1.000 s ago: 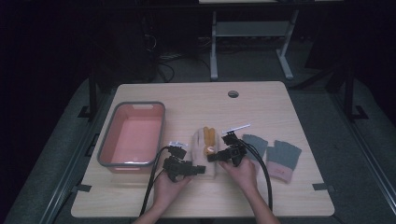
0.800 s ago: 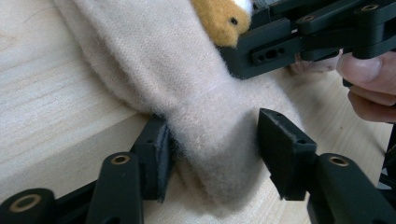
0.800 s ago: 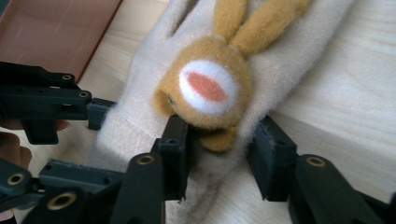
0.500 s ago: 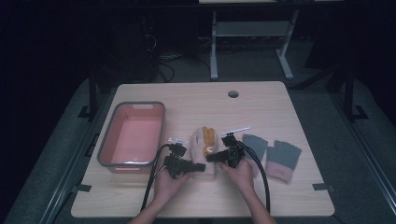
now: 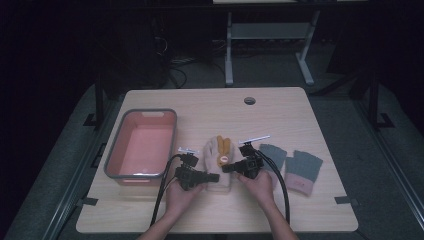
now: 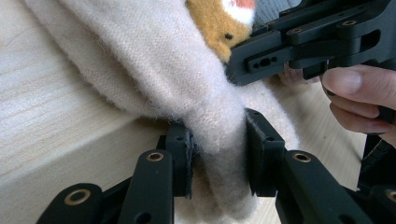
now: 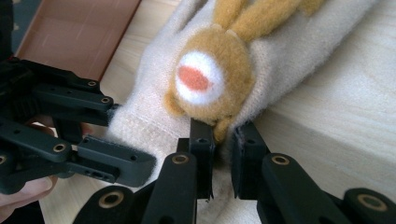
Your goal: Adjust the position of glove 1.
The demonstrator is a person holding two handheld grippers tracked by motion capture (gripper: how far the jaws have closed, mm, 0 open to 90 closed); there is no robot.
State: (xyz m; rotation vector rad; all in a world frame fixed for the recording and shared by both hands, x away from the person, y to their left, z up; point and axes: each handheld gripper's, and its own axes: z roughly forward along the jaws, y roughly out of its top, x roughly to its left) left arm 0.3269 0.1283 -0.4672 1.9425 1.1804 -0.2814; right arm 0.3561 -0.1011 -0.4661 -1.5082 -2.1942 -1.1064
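Both grippers have just closed on the cream mitten (image 5: 219, 162), lying on the worktop (image 5: 280, 112) between tub (image 5: 142, 145) and grey gloves (image 5: 292, 162). The left gripper (image 6: 218, 156) pinches its cuff edge and the right gripper (image 7: 223, 140) the opposite edge, jaws clamped on fabric, probably so both sides lift together.

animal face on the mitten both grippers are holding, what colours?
Orange-brown animal face with a white muzzle and red-orange nose, on the cream mitten; clearest in the right gripper view.
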